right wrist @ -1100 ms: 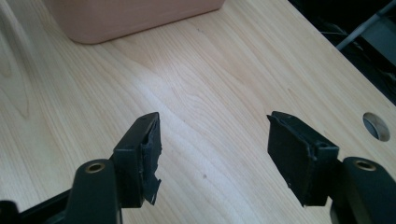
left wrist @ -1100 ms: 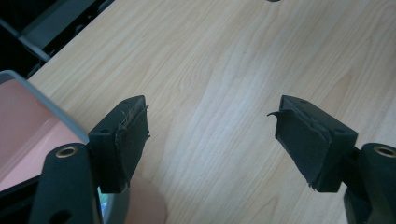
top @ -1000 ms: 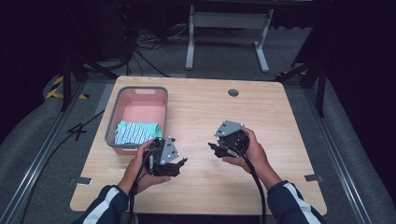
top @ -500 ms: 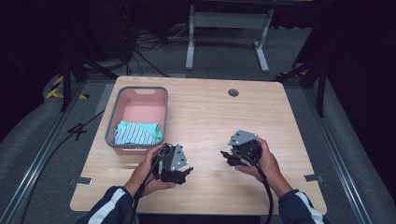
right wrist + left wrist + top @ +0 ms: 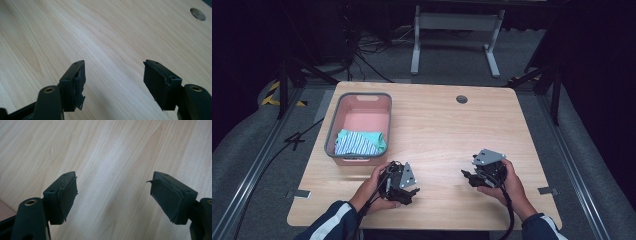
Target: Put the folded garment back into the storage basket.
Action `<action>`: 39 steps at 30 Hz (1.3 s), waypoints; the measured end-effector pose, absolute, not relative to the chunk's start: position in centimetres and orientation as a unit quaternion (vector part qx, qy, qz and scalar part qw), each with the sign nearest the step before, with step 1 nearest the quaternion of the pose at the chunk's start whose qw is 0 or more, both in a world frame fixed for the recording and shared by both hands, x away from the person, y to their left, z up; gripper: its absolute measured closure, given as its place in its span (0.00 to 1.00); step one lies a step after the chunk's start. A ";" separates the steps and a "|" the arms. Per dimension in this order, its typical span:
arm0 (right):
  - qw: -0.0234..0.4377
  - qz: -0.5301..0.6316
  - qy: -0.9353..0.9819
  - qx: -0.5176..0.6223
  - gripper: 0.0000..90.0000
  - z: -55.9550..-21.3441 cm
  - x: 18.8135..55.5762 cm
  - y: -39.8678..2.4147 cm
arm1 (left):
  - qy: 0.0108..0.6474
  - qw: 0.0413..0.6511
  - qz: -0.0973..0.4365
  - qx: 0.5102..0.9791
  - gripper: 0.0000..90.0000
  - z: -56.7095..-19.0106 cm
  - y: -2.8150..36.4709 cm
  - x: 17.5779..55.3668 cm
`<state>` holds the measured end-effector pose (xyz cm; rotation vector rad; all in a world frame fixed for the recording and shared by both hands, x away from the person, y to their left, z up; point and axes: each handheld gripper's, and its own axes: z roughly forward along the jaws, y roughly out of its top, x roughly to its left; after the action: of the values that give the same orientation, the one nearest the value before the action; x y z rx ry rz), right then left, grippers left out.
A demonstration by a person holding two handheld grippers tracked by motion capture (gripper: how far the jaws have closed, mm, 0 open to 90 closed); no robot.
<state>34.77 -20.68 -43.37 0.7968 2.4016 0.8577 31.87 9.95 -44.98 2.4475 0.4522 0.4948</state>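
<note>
Both hands drawn back toward table's near edge | left gripper, right gripper: jaws spread, empty | striped cloth in pink basket, beyond-left of left gripper, nearer hand; long axis across basket.

Hidden from my station: cloth lower part, behind basket wall. My forearms, cut by the high view's bottom edge. Left tool tips, too small and dark to tell there.
</note>
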 end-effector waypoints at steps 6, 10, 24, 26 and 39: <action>0.222 0.327 0.867 0.303 0.37 -44.7 33.7 -22.7 | 0.167 0.291 0.169 0.927 0.21 -45.9 10.1 31.5; 0.208 0.329 0.865 0.317 0.38 -45.4 33.1 -23.9 | 0.168 0.296 0.149 0.928 0.21 -46.7 10.4 31.5; 0.176 0.366 0.842 0.354 0.25 -48.4 31.8 -27.1 | 0.233 0.358 0.086 0.900 0.17 -48.3 12.3 32.2; 0.172 0.371 0.839 0.359 0.23 -48.6 31.9 -27.3 | 0.234 0.358 0.086 0.900 0.16 -48.3 12.3 32.2; 0.158 0.372 0.838 0.366 0.22 -48.6 32.0 -27.5 | 0.238 0.357 0.085 0.899 0.14 -48.3 12.1 32.2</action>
<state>32.04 -27.48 -48.62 1.0462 2.3983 1.0633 32.18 12.09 -48.32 2.3207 0.6149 0.2198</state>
